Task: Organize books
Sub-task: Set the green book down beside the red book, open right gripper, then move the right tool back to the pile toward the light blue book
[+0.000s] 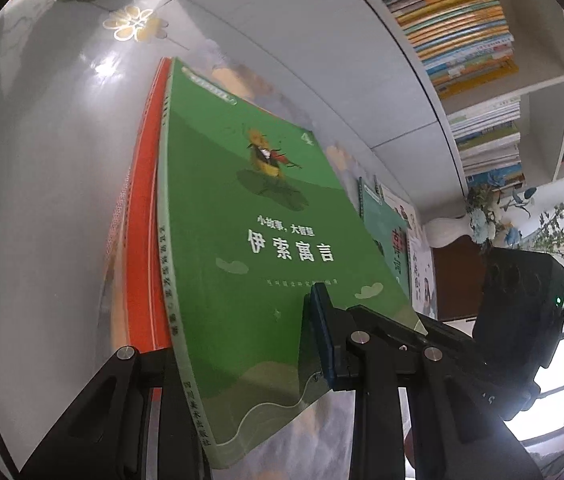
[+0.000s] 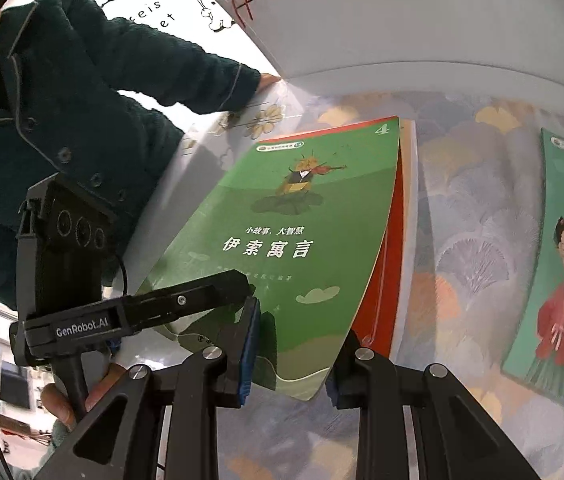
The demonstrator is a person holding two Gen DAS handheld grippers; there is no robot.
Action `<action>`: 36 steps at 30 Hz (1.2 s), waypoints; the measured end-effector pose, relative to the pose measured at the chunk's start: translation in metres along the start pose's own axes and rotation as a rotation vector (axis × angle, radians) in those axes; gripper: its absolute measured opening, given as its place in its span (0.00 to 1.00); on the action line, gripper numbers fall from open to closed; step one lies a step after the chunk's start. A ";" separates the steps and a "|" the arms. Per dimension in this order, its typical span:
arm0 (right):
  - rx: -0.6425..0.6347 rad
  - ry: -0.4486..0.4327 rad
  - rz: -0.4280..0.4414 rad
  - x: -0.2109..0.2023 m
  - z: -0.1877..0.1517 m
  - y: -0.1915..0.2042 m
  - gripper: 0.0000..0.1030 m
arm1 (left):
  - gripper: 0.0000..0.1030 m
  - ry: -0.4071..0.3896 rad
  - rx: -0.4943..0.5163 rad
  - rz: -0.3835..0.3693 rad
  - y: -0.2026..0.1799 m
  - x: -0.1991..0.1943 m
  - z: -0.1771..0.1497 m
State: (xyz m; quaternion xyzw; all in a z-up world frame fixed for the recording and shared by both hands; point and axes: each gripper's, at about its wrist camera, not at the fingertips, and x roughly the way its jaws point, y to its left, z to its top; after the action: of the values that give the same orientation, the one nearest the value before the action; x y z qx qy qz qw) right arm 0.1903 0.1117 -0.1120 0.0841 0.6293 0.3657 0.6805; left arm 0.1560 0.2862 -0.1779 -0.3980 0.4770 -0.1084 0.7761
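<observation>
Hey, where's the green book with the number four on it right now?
The green book fills the middle of both wrist views, stacked on a red book and clamped by both grippers, left and right.

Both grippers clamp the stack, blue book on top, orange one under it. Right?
Not quite: the top book is green, not blue, as both wrist views show. The rest holds: left gripper and right gripper both clamp the stack, with the orange book underneath.

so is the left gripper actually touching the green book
Touching. The left wrist view shows the left gripper clamping the green book, a blue pad pressed flat on its cover.
</observation>
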 end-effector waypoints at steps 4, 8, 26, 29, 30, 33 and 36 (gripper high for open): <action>0.015 0.026 -0.002 0.014 0.004 -0.007 0.26 | 0.26 0.005 -0.020 0.010 0.010 0.003 0.001; 0.047 0.054 -0.001 0.025 0.005 -0.015 0.28 | 0.26 -0.005 -0.056 0.009 0.022 -0.007 -0.004; -0.113 0.161 -0.141 0.021 -0.025 0.000 0.56 | 0.26 -0.052 0.078 0.111 -0.014 -0.083 -0.025; -0.062 0.159 -0.137 -0.003 -0.053 -0.019 0.57 | 0.28 -0.031 0.132 0.107 -0.041 -0.082 -0.030; -0.037 0.148 -0.138 -0.014 -0.064 -0.025 0.57 | 0.28 -0.024 0.149 0.106 -0.051 -0.079 -0.032; 0.036 0.108 -0.140 -0.049 -0.098 -0.048 0.57 | 0.28 -0.004 0.200 0.108 -0.082 -0.063 -0.044; 0.130 0.069 -0.148 -0.082 -0.130 -0.073 0.57 | 0.28 0.050 0.237 0.080 -0.121 -0.036 -0.059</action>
State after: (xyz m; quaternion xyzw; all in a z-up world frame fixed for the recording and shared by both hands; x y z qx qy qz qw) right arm 0.1042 -0.0352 -0.1145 0.0687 0.6795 0.2753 0.6766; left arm 0.1137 0.1961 -0.0808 -0.2812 0.4954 -0.1428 0.8094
